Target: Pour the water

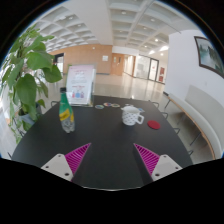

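Dark round tabletop (105, 135) fills most of what I see from the gripper camera, with a leafy green potted plant (25, 70) at its left edge. A white sign stand (80, 85) sits at the far edge. Toward the left edge stands a green plastic bottle with a yellow label (66, 115), upright, long axis vertical, cap up. A white ceramic teapot (131, 116) rests near the far right, spout direction unclear. Beside it lies a small red object (154, 125). My gripper (112, 158) is released, its pink-padded fingers (148, 157) spread apart, holding nothing.
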`<state>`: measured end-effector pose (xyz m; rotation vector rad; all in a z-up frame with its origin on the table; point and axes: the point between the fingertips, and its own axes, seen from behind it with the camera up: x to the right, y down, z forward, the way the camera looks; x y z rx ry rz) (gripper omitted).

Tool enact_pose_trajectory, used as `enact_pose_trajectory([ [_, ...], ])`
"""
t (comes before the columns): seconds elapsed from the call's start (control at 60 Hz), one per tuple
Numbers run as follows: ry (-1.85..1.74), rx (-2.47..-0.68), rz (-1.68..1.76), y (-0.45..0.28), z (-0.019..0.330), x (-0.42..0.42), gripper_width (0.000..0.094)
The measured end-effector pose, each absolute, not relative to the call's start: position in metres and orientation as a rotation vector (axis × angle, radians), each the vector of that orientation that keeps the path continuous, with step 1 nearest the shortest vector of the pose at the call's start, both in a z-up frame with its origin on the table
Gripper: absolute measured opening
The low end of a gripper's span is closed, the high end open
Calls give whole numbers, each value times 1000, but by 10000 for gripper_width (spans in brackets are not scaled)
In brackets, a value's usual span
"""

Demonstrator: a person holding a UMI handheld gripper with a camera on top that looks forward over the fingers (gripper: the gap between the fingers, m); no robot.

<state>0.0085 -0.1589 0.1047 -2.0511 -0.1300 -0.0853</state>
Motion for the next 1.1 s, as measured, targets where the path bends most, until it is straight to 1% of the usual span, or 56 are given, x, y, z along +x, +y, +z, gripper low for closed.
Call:
enact_pose_trajectory([
  [0.167, -167, -1991, 23, -140, 105, -85, 857],
  [0.333, -164, -1946, 78, -85, 97, -164, 855],
  [0.467, -160, -1903, 70, -36, 89, -195, 857],
  [0.617, -166, -1865, 2, 11, 73, -201, 848],
  [0.7, -148, -1881, 10, 30, 66, -209, 807],
  [0.733, -145, -1879, 10, 34, 64, -209, 772],
  [0.75, -146, -1875, 9, 36, 63, -210, 732],
  [0.767, -147, -1869, 7, 38, 63, -210, 717],
  [0.783, -144, -1861, 2, 38, 63, -208, 634],
  [0.8, -141, -1854, -7, 42, 63, -205, 586],
  [0.817, -139, -1847, -9, 43, 64, -205, 564],
  [0.9, -150, -1826, 14, 43, 66, -208, 515],
  [1.033, -167, -1798, 28, 41, 70, -208, 408],
  [1.083, -187, -1790, 51, 40, 73, -212, 411],
  [1.1, -192, -1783, 63, 39, 77, -214, 387],
])
